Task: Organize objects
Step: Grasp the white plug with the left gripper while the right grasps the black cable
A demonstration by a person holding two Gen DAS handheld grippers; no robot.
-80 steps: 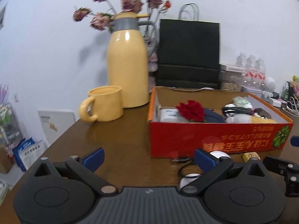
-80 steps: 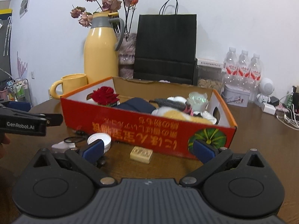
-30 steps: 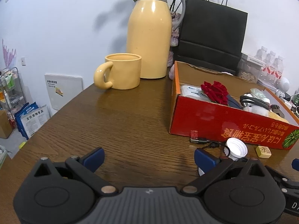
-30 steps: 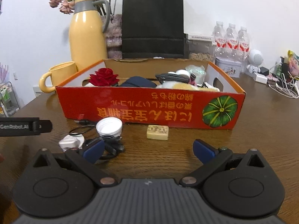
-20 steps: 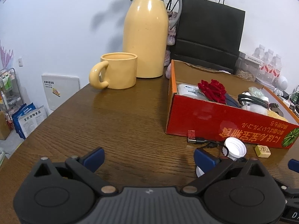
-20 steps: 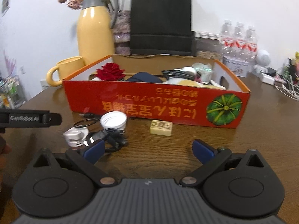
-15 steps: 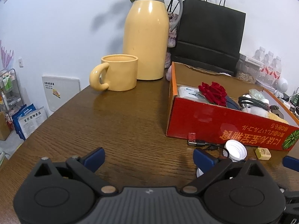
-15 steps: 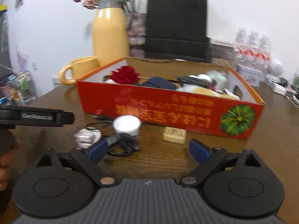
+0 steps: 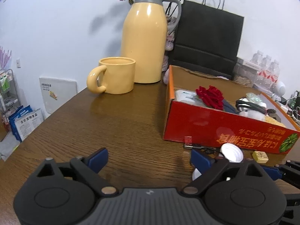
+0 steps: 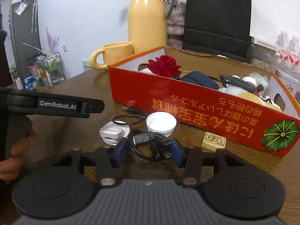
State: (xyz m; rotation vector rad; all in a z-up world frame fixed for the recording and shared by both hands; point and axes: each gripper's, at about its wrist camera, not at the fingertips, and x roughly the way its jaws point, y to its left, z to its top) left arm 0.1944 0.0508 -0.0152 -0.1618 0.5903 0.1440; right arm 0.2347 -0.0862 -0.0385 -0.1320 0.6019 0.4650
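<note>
Since the earlier frame the right gripper [image 10: 149, 150] had been closing around the coiled black cable [image 10: 150, 143] lying before the red box [image 10: 187, 105], while the left gripper [image 9: 150, 156] stayed spread; loose loops could slip free.

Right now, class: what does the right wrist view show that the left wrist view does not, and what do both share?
Only the right wrist view shows the right gripper with its jaws, which have just been closing, around the coiled black cable; it also shows the white plug whole and a person's hand.

Only the left wrist view shows the left gripper open over bare table, plus the papers beside it.

Both show the red box, white cap, small tan block, yellow mug and yellow flask.
</note>
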